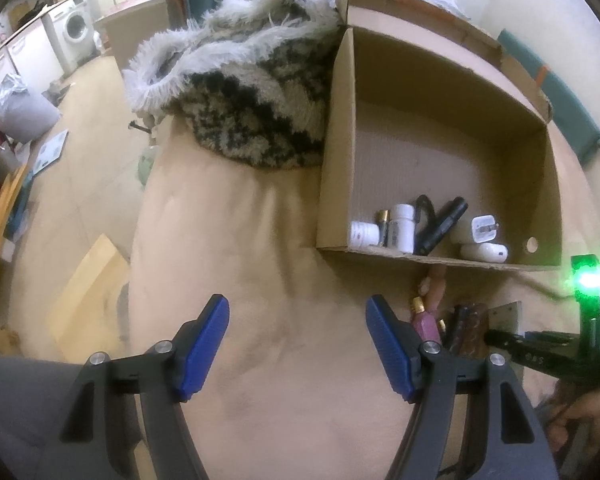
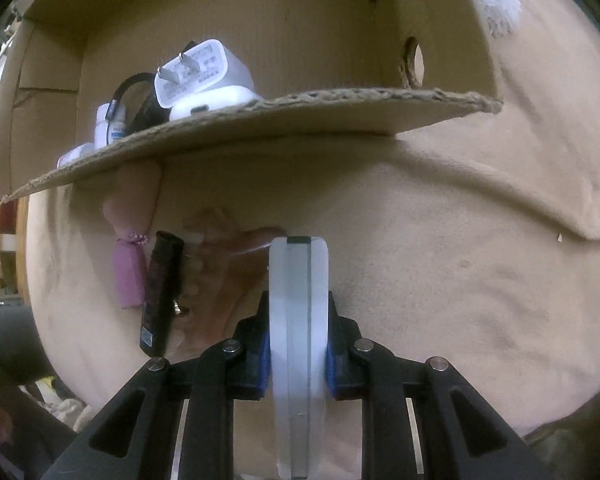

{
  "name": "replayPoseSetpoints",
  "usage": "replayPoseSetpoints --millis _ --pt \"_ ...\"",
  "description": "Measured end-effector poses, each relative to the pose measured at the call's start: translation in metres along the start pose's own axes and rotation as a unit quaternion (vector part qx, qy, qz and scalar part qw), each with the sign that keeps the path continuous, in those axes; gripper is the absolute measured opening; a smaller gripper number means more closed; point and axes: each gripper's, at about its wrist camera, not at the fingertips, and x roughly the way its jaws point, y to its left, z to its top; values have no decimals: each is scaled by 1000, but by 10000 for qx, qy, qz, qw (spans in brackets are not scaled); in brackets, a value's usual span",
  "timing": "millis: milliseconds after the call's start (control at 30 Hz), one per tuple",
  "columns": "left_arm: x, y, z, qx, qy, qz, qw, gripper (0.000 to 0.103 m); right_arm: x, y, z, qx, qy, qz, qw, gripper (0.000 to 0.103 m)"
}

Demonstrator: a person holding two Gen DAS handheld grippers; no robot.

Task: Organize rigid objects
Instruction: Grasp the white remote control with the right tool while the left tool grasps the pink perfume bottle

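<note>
An open cardboard box (image 1: 420, 258) lies on the beige bedding. Inside it are white bottles (image 1: 402, 228), a battery (image 1: 384, 218), a black torch (image 1: 442, 226), a white plug charger (image 1: 482, 230) and a white case (image 1: 486, 252). My left gripper (image 1: 298, 344) hangs open over bare bedding, nothing between its blue pads. My right gripper (image 2: 298, 320) is shut on a flat translucent white piece (image 2: 298, 280), seen edge-on and held just before the box's front wall (image 2: 260, 128). Left of it on the bedding lie a pink bottle (image 2: 130, 272) and a black tube (image 2: 162, 292).
A shaggy black-and-white rug (image 1: 260, 92) is heaped behind the box on the left. The bed's left edge drops to a tan floor with a washing machine (image 1: 74, 26) far off. A green light (image 1: 588, 280) glows on the right tool. A blurred brownish thing (image 2: 224, 264) lies beside the tube.
</note>
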Motion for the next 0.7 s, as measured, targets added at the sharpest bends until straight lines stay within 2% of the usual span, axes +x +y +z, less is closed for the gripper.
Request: replayPoseSetpoints --millis 100,233,367,467,533,700 --pt "7 1 -2 -79 164 -118 9998 68 -7 0 -2 8 -119 68 9999 21" --pt "17 -9 -7 -79 437 -233 9987 68 -61 4 -19 -390 -846 170 9955 21" --pt "29 -33 -11 -32 707 -409 9967 66 -106 -1 -30 -472 -1491 683 9853 21" --pt "38 -52 -13 -145 884 -808 9927 62 -114 -2 -33 -381 -1735 948 9795 21" --pt "45 -64 -13 -143 958 -769 9923 50 -114 3 -29 -333 -1880 1054 9759 21" --pt "67 -89 -15 -119 1226 -682 9900 48 -123 3 -24 -272 -2203 1186 9678 21"
